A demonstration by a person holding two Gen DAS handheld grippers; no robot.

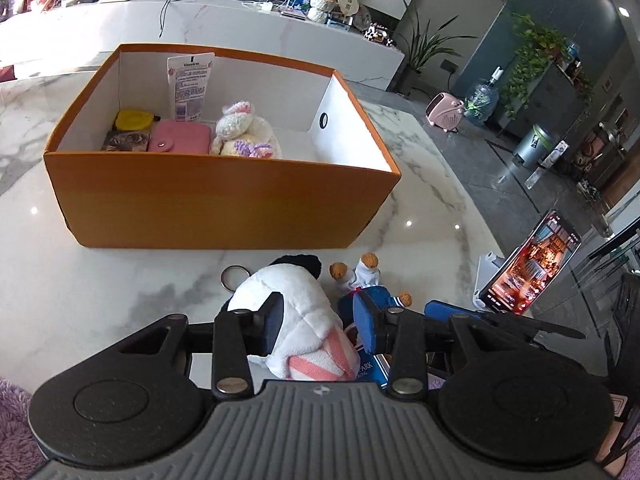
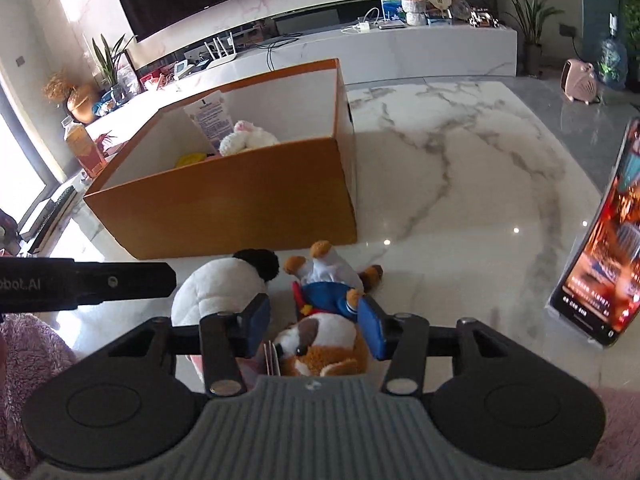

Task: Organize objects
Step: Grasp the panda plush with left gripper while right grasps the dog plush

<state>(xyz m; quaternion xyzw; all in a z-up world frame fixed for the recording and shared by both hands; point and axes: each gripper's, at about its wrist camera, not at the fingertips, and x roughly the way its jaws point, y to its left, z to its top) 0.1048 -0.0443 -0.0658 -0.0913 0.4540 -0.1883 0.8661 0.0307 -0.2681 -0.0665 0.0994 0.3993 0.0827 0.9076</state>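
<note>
The box [image 1: 224, 204] is orange outside and plain white inside, sitting on a white bench [image 1: 420, 200] veined with grey like marble. In it lie a pink wallet [image 1: 180, 139], a yellow pouch [image 1: 134, 119] and a cream crocheted toy [image 1: 244, 132] with lilac trim. In front, a white plush [image 1: 288, 312] has a black patch and a pink-and-white striped end, beside a tan little bear [image 2: 332, 284] dressed in blue and white and a brown-and-white plush dog [image 2: 320, 344]; both tools carry blue pads [image 1: 366, 316].

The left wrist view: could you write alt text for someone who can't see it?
An open claw hangs over a white and pink plush toy on a marble table, with its fingers on either side of the toy. Behind stands an orange box holding a pink wallet, a lotion tube and a crocheted toy; a lit phone stands at right.
</note>
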